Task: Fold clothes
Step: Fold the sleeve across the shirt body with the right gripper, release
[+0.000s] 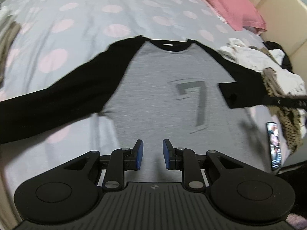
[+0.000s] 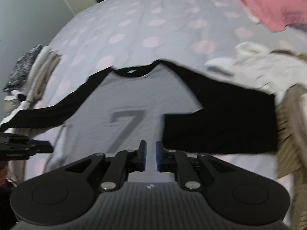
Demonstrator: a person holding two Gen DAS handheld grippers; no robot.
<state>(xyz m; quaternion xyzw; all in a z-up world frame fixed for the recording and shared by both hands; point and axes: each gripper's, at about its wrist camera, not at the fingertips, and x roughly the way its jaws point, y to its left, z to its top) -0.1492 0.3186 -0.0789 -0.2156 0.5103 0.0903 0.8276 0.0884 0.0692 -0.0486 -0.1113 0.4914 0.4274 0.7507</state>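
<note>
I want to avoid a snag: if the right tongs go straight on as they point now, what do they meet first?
Probably the grey body of the shirt, below the printed 7 and just left of the folded black sleeve. The right tongs hold nothing. Depth is unclear.

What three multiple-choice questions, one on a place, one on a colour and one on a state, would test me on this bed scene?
1. Where does the pink pillow lie?
A. beyond the shirt's collar
B. on the shirt's number
C. under the left sleeve

2. What colour are the shirt's sleeves?
A. white
B. black
C. pink

3. How does the right sleeve lie?
A. stretched straight out
B. folded in over the shirt
C. rolled into a ball

Answers:
1. A, the pillow sits at the far end of the bed.
2. B, both sleeves are black against the grey body.
3. B, its cuff end lies beside the 7.
</note>
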